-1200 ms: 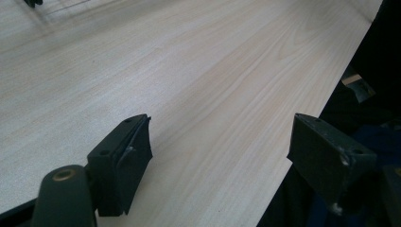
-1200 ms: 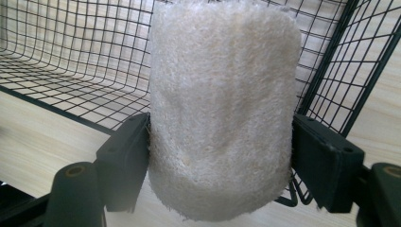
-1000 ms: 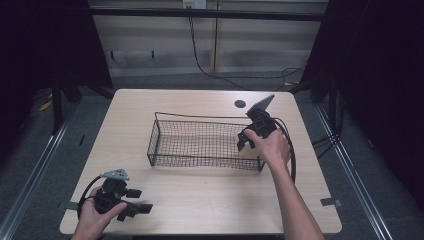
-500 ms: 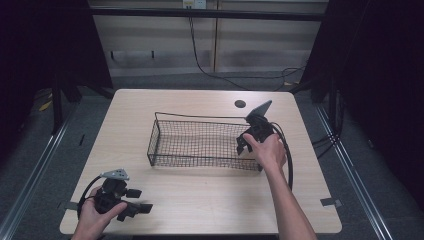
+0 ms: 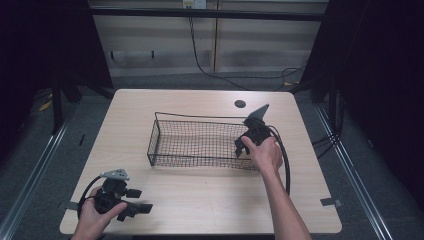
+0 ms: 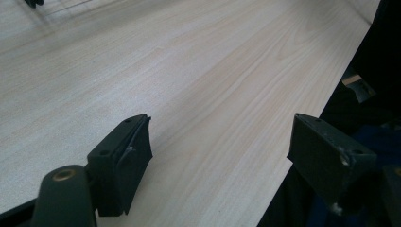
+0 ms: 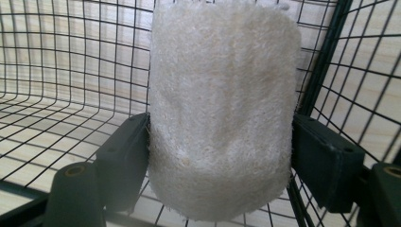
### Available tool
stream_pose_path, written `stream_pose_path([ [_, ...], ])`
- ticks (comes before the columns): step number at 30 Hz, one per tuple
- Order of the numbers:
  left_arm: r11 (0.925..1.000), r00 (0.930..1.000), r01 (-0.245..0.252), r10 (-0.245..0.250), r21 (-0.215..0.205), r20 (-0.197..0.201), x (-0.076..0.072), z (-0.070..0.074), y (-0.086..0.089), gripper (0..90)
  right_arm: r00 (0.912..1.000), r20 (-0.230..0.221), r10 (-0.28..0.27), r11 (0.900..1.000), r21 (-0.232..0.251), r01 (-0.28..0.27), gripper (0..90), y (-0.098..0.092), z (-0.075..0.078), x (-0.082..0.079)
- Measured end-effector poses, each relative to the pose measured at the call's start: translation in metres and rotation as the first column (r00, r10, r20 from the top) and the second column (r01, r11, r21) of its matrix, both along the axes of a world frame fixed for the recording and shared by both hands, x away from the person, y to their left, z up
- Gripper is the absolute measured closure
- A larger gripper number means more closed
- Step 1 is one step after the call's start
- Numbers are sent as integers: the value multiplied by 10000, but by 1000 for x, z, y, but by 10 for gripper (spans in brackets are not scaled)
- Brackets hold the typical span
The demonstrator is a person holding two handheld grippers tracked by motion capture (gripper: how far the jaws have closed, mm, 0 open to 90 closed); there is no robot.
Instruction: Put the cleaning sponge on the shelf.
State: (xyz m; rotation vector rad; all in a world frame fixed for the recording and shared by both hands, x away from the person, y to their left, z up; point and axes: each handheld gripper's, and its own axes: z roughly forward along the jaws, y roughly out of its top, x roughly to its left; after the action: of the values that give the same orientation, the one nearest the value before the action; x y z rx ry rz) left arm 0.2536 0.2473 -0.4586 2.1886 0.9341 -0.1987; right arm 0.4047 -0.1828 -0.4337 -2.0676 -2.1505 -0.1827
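My left gripper (image 5: 142, 207) is black, topped by a grey three-cornered plate. A black cable loops behind my right gripper (image 5: 242, 148). My forearms are bare.

Sponge (image 7: 222, 109): top cut off by the frame edge; underside hidden.
Right gripper fingers (image 5: 240, 148): too small and dark in the high view to tell apart.
Counter (image 5: 200, 200): near edge cut off.

Pale wooden table (image 5: 200, 200), grey floor (image 5: 45, 165), dark surroundings
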Motion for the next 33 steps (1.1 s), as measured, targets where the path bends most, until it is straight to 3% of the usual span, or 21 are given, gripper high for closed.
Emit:
stream_pose_path([
  [5,10000,10000,50,-50,7,-20,0,0,0,215,9999,6,156,9993,-334,-156,249,4,-2,1],
  [15,10000,10000,34,-34,-12,1,0,0,0,215,9995,-142,265,9984,-487,-271,237,7,-4,3],
  [33,10000,10000,19,-20,-29,-8,0,0,0,215,9988,-188,449,9989,-133,-452,195,4,2,1],
])
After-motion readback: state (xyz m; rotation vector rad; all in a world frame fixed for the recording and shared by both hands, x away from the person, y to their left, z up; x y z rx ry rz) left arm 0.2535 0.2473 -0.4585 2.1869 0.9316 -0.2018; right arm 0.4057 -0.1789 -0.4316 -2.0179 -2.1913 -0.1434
